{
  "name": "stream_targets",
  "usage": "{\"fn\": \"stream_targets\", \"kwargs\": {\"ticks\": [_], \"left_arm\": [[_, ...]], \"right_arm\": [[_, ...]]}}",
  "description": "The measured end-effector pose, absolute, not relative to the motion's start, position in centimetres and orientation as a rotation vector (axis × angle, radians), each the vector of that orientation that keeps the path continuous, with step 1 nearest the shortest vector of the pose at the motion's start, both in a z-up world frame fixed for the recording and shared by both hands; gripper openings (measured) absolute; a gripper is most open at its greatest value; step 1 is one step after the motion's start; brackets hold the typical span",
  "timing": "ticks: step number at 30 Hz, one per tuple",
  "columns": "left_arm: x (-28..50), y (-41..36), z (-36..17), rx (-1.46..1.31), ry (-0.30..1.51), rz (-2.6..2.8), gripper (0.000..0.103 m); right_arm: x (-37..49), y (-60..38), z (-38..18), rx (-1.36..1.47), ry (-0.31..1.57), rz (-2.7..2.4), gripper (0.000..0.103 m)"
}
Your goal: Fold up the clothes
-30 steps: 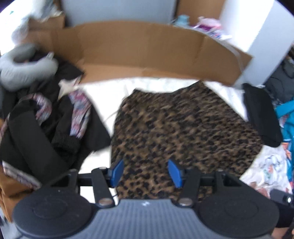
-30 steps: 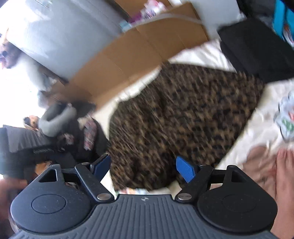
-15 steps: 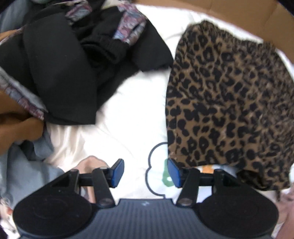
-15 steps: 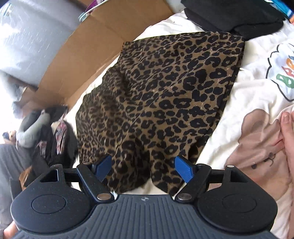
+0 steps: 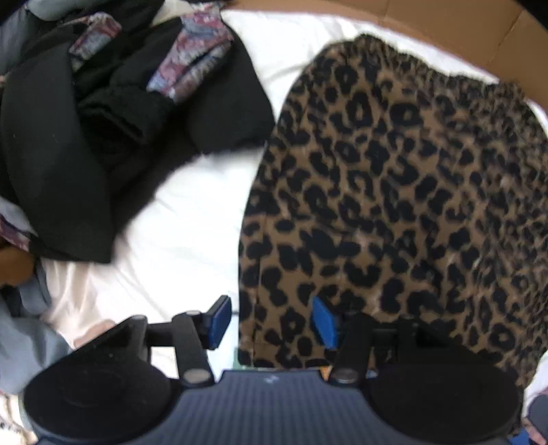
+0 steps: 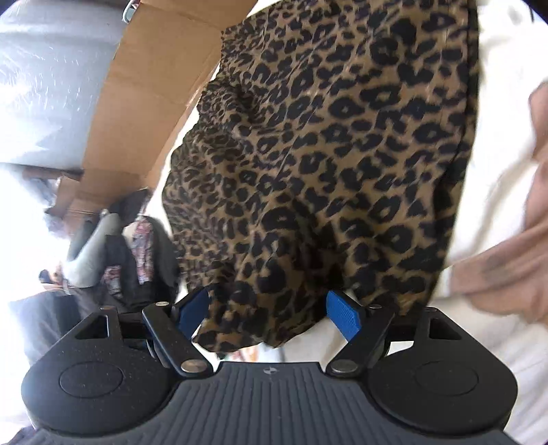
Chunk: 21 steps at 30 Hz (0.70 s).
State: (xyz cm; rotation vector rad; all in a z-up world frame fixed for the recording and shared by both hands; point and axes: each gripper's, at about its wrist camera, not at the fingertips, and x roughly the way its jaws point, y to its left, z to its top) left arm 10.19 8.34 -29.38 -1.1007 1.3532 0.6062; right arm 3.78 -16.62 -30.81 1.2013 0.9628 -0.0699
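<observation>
A leopard-print garment (image 5: 394, 191) is lying spread flat on a white sheet (image 5: 191, 239), its far edge lying close to a brown cardboard panel (image 5: 428, 27) at the back. The left gripper (image 5: 270, 321) is hovering at the garment's near left corner with its blue pads spread apart; the garment's left hem is falling between them, and no cloth is being pinched. The right gripper (image 6: 269, 313) is sitting at the near edge of the same garment (image 6: 335, 147), its blue fingers likewise spread wide, with a bunched fold of leopard cloth lying between them but not clamped. To the left of the garment, near but apart from it, a heap of black clothing (image 5: 68, 143) with a purple patterned lining (image 5: 191, 68) is resting on the sheet. In the right wrist view, a pinkish-brown print (image 6: 507, 260) is showing on the sheet to the right of the garment, blurred, and a grey wall (image 6: 51, 75) is standing behind the cardboard.
</observation>
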Motion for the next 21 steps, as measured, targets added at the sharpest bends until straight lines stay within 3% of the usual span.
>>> {"fn": "stream_targets", "kwargs": {"ticks": [4, 6, 7, 8, 11, 12, 21], "left_arm": [[10.6, 6.8, -30.0, -1.088, 1.398, 0.615, 0.055], [10.6, 6.1, -30.2, -1.120, 1.388, 0.624, 0.055], [10.6, 5.8, -30.3, -1.127, 1.379, 0.629, 0.054], [10.5, 5.5, -30.5, -1.120, 1.377, 0.633, 0.047], [10.1, 5.1, -30.9, -1.149, 1.365, 0.658, 0.021], [9.9, 5.2, -30.9, -1.158, 1.356, 0.658, 0.011], [6.0, 6.0, -29.3, -1.230, 1.272, 0.676, 0.008]], "right_arm": [[2.8, -16.0, -31.8, 1.297, 0.949, -0.061, 0.078], [2.8, -15.7, -31.9, 1.301, 0.949, -0.044, 0.068], [2.9, -15.6, -32.0, 1.291, 0.950, -0.035, 0.056], [3.0, -15.6, -32.0, 1.281, 0.953, -0.032, 0.046], [2.8, -16.1, -32.4, 1.306, 0.943, -0.055, 0.012], [2.7, -16.3, -32.5, 1.311, 0.935, -0.059, 0.007], [1.5, -17.5, -33.3, 1.379, 0.885, -0.108, 0.007]]}}
